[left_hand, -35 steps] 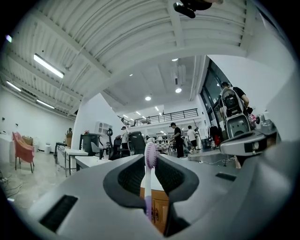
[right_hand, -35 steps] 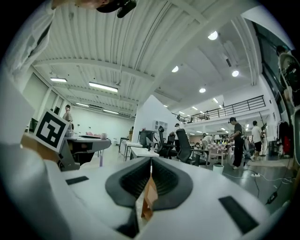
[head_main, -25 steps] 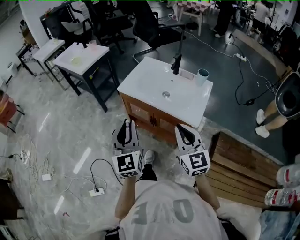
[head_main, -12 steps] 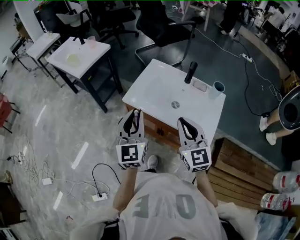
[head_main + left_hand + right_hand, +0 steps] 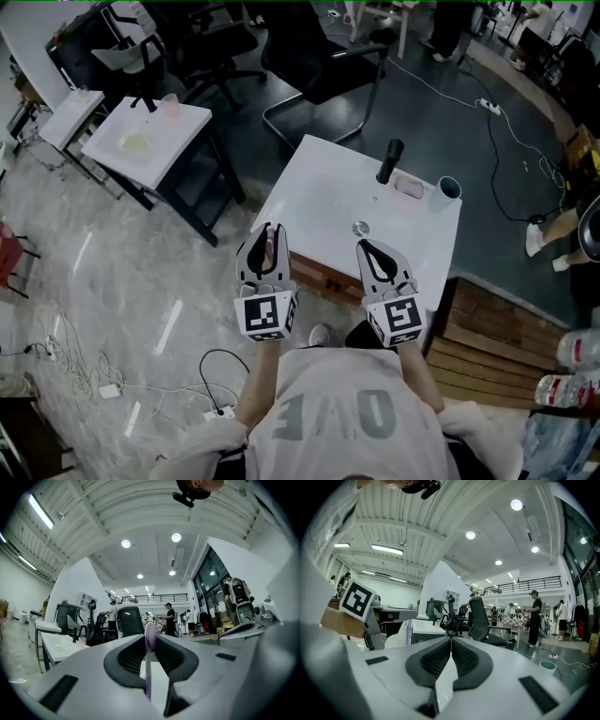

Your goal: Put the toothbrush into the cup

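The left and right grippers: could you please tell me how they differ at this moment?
The left gripper is shut on a purple toothbrush, whose head stands at the jaw tips; the right gripper has its jaws together with nothing between them. The right gripper view shows the cup low at its right; the left gripper view does not show it. Both are held side by side, pointing towards the white washstand.

— What's the counter (image 5: 319, 202) like?
— Smooth white top, slightly glossy, with a brown wood front. The floor (image 5: 112, 272) beside it looks polished, stone-like.
— And the toothbrush (image 5: 148, 667)?
— Translucent purple plastic. The left hand-held gripper (image 5: 150, 637) is matt grey plastic with ribbed black inner faces.
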`<act>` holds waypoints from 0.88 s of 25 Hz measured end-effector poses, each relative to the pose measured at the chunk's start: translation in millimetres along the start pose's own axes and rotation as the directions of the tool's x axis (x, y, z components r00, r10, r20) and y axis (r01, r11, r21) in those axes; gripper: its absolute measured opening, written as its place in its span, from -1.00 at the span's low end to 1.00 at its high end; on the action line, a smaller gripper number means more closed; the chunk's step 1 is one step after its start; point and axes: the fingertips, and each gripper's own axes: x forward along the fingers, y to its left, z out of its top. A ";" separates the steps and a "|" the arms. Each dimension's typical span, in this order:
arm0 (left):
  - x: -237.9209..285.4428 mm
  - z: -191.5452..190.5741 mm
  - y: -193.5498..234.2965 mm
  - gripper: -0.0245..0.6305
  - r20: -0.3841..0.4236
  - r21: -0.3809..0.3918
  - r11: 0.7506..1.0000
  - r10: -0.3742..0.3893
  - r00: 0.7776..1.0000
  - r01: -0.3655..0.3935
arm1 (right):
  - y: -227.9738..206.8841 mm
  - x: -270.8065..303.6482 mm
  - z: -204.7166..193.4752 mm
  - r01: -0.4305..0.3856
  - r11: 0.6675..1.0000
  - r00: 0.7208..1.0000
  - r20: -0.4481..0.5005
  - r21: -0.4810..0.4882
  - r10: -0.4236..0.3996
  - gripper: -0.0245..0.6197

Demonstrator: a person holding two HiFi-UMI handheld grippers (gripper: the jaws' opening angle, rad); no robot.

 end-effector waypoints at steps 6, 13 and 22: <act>9.5 1.9 21.7 -0.68 0.001 -0.008 0.998 0.066 0.998 -0.066 | -4.4 26.1 12.5 -0.046 0.999 0.999 0.023 -0.012 0.046 -0.82; 18.4 -4.5 35.6 -0.68 -0.030 0.000 0.995 0.104 0.994 -0.104 | -11.1 53.0 11.9 -0.068 0.997 0.997 0.040 0.021 0.067 -0.82; 87.0 -15.1 -17.2 -0.68 -0.044 0.005 0.999 -0.038 0.998 0.039 | -83.8 37.8 -6.0 0.093 0.993 0.995 0.025 0.075 -0.095 -0.82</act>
